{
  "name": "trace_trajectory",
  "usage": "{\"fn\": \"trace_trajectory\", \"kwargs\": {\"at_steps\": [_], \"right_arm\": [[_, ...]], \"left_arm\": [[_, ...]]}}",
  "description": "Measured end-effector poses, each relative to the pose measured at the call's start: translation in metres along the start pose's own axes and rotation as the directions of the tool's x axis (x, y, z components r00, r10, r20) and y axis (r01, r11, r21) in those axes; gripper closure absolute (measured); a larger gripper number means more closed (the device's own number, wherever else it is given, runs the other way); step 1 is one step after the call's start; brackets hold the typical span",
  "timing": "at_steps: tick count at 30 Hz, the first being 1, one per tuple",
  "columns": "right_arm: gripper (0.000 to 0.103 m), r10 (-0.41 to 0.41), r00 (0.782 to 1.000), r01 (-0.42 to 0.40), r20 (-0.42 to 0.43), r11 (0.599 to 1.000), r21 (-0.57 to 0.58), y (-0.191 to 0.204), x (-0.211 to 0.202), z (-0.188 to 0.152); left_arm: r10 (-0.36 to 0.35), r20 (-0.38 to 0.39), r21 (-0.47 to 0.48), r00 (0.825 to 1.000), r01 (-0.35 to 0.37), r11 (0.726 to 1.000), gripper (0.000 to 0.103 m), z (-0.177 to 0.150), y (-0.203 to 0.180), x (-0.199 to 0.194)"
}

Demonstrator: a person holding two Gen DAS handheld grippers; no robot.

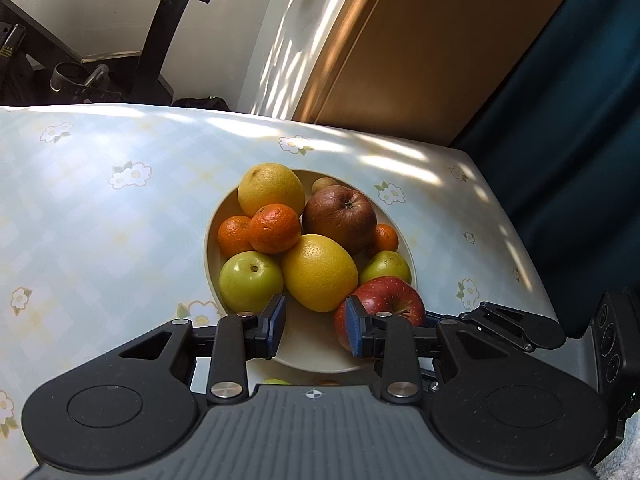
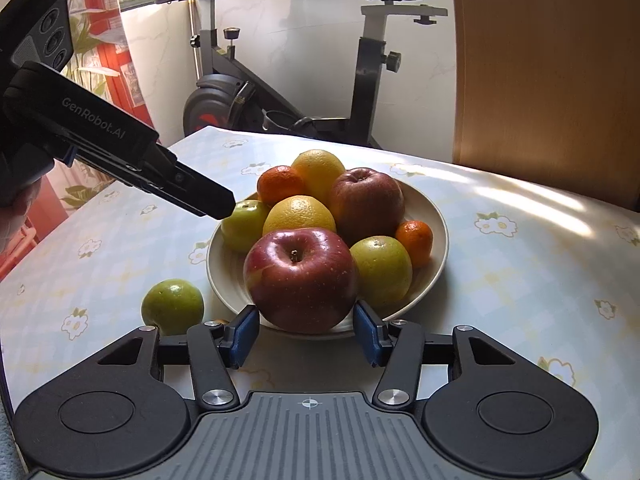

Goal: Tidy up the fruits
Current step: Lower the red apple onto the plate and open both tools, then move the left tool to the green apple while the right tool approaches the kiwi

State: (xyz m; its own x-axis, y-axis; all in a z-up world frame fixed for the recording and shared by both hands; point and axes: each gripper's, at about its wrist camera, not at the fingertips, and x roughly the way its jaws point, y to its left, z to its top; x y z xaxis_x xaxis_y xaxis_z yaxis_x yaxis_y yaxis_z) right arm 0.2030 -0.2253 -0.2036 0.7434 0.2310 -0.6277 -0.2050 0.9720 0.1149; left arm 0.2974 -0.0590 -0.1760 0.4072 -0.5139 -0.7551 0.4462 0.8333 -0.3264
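Note:
A cream bowl (image 1: pixel 210 240) (image 2: pixel 438 216) on the floral table holds several fruits: yellow citrus (image 1: pixel 318 272), mandarins (image 1: pixel 274 228), green apples (image 1: pixel 250 280), a dull red apple (image 1: pixel 340 218) and a shiny red apple (image 2: pixel 300 278) (image 1: pixel 384 300) at the near rim. My right gripper (image 2: pixel 306 334) is open, its pads either side of the shiny red apple, not pressing it. My left gripper (image 1: pixel 316 326) is open and empty above the bowl's near edge; it shows in the right wrist view (image 2: pixel 208 200) over the bowl's left side. A loose green apple (image 2: pixel 172 306) lies on the table left of the bowl.
The table (image 2: pixel 520 272) has a pale floral cloth. An exercise bike (image 2: pixel 280 80) stands beyond its far edge. A wooden panel (image 2: pixel 540 80) and a dark blue curtain (image 1: pixel 560 140) stand at the right.

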Motion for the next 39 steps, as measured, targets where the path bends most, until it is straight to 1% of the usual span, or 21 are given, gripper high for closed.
{"fn": "trace_trajectory", "kwargs": {"at_steps": [10, 13, 18, 24, 27, 30, 32, 33, 36, 39], "right_arm": [[0.054, -0.058, 0.998, 0.059, -0.03, 0.998, 0.029, 0.005, 0.002, 0.003], [0.053, -0.083, 0.995, 0.085, -0.054, 0.996, 0.037, 0.006, 0.004, 0.003], [0.054, -0.076, 0.997, 0.078, -0.031, 0.994, 0.077, 0.007, -0.003, 0.003], [0.055, -0.064, 0.998, 0.065, -0.02, 0.995, 0.082, 0.017, -0.008, 0.002], [0.057, -0.055, 0.998, 0.056, -0.013, 0.994, 0.091, 0.022, -0.01, -0.002], [0.057, -0.051, 0.999, 0.052, -0.011, 0.994, 0.096, 0.027, -0.011, -0.007], [0.057, -0.046, 0.999, 0.047, -0.011, 0.993, 0.111, 0.029, -0.012, -0.01], [0.057, -0.044, 0.999, 0.045, -0.01, 0.992, 0.12, 0.03, -0.012, -0.012], [0.058, -0.046, 0.999, 0.047, -0.011, 0.99, 0.131, 0.031, -0.013, -0.018], [0.059, -0.051, 0.999, 0.053, -0.018, 0.99, 0.133, 0.031, -0.013, -0.022]], "left_arm": [[0.062, 0.036, 0.036, 0.997, -0.063, 0.997, 0.069, -0.014, 0.007, -0.023], [0.077, 0.045, 0.045, 0.996, -0.079, 0.996, 0.069, -0.017, 0.009, -0.024], [0.106, 0.062, 0.064, 0.992, -0.11, 0.992, 0.068, -0.026, 0.016, -0.032], [0.121, 0.092, 0.07, 0.988, -0.127, 0.989, 0.068, -0.035, 0.023, -0.039], [0.115, 0.107, 0.076, 0.988, -0.124, 0.989, 0.068, -0.041, 0.025, -0.041], [0.096, 0.11, 0.072, 0.989, -0.104, 0.992, 0.066, -0.049, 0.028, -0.04], [0.085, 0.093, 0.069, 0.992, -0.091, 0.993, 0.058, -0.053, 0.029, -0.036], [0.08, 0.083, 0.07, 0.993, -0.086, 0.994, 0.056, -0.056, 0.029, -0.033], [0.061, 0.066, 0.06, 0.996, -0.065, 0.996, 0.053, -0.06, 0.028, -0.026], [0.033, 0.038, 0.011, 0.999, -0.034, 0.999, 0.052, -0.06, 0.03, -0.017]]}}
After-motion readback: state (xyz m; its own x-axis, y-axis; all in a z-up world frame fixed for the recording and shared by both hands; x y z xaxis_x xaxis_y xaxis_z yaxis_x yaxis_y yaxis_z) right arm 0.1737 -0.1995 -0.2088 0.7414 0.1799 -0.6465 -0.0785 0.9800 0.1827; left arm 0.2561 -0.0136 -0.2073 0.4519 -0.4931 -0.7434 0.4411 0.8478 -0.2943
